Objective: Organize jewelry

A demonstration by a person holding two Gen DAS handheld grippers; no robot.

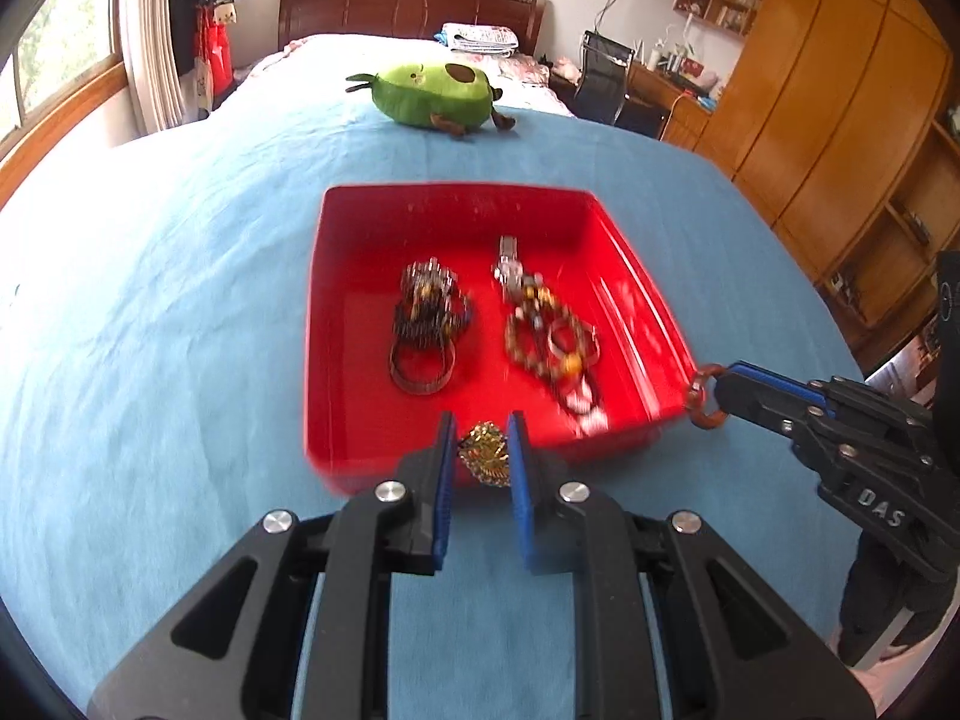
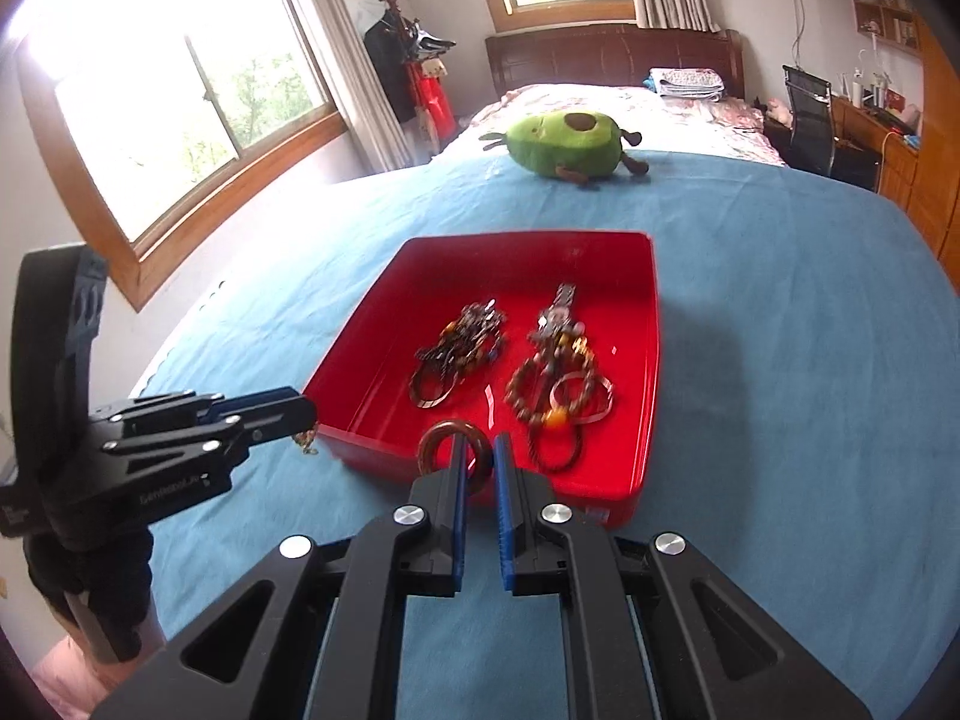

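- A blue bedspread (image 1: 180, 300) covers the bed; its edges run out of frame.
- The red tray (image 1: 336, 324) sits on it, its near wall partly hidden behind both grippers.
- Two blurred jewelry heaps lie in the tray, left heap (image 1: 426, 324), right heap (image 1: 549, 336), both stretched near-to-far.
- The left gripper (image 1: 483, 450) pinches a gold piece (image 1: 485, 453), detail unreadable.
- The right gripper (image 2: 477, 468) clamps a brown ring (image 2: 447, 441), its hoop upright and partly hidden.

right claw (image 2: 480, 465) pinching brown ring (image 2: 447, 441), red tray (image 2: 651, 360)
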